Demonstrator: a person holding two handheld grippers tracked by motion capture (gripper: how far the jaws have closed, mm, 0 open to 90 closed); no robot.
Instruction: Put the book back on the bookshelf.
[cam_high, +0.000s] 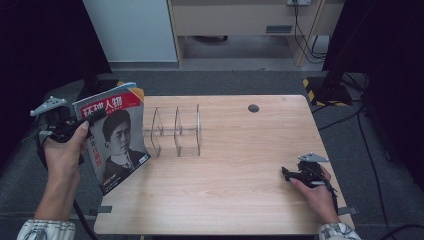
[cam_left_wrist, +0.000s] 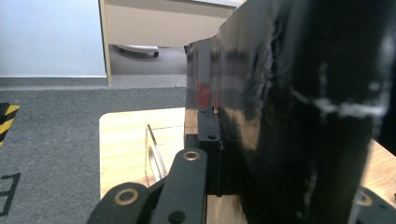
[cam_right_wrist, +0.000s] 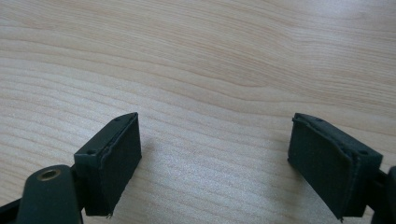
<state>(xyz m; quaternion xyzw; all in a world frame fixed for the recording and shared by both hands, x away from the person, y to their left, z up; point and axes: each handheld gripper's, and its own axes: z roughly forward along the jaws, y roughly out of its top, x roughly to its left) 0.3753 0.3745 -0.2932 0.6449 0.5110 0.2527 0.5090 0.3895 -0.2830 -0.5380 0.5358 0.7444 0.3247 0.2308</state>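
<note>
A magazine (cam_high: 116, 142) with a portrait and a red title band on its cover is held upright and tilted over the table's left edge. My left gripper (cam_high: 91, 121) is shut on its upper left part, with a hand around the gripper body. In the left gripper view the magazine's dark back cover (cam_left_wrist: 289, 116) stands against the left pad (cam_left_wrist: 208, 135). A clear acrylic divider rack (cam_high: 176, 130) stands on the table just right of the magazine. My right gripper (cam_high: 286, 173) rests low at the table's right front, open, with bare wood between its fingertips (cam_right_wrist: 112, 158).
The wooden table (cam_high: 235, 200) has a round cable hole (cam_high: 253, 108) at its back right. Grey carpet surrounds it, and yellow-black tape (cam_high: 314, 90) marks the floor behind. A cabinet and cables stand at the far wall.
</note>
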